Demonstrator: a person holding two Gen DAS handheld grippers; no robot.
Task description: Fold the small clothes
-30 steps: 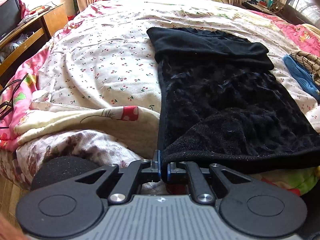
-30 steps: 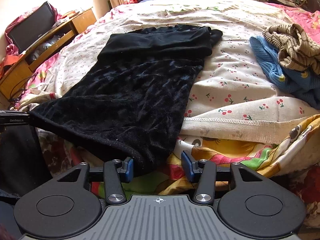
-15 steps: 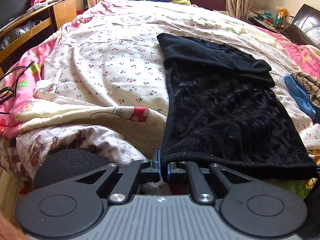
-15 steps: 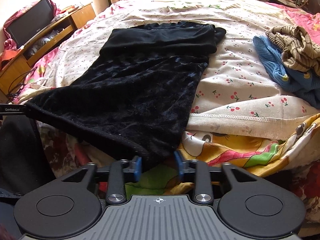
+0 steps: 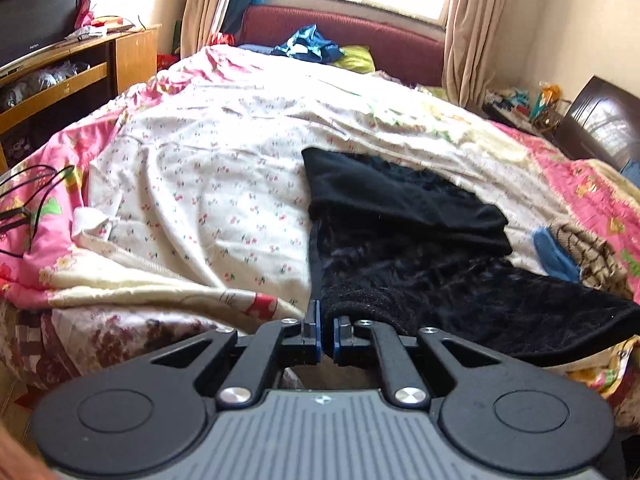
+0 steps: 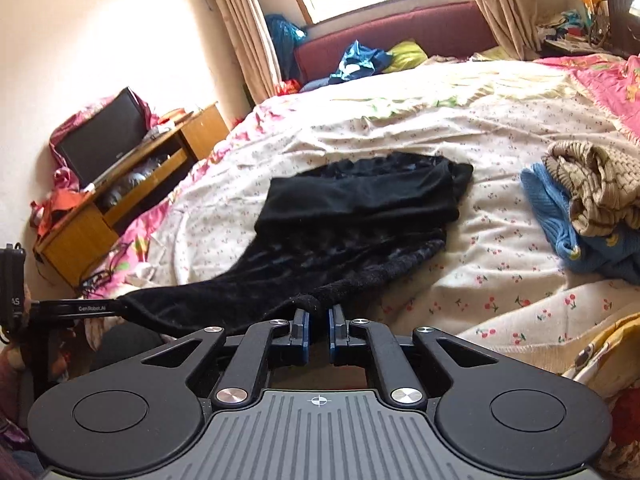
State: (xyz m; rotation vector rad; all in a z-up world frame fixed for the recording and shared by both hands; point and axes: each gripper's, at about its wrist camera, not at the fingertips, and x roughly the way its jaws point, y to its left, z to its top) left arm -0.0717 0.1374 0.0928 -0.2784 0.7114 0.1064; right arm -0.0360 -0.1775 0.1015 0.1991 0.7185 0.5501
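The near corners of the black garment [image 5: 420, 248] are clamped by the left gripper [image 5: 327, 326] and right gripper [image 6: 319, 320]; its far end is spread on the bed [image 5: 208, 184], beside a blue sweater [image 6: 560, 224].

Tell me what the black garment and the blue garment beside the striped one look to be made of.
Black garment: likely velvet or velour; a crushed pile glints in patches, and the turned-up hem looks fuzzy and matte. Blue garment: looks like a ribbed knit, perhaps wool or acrylic; parallel ridges show.
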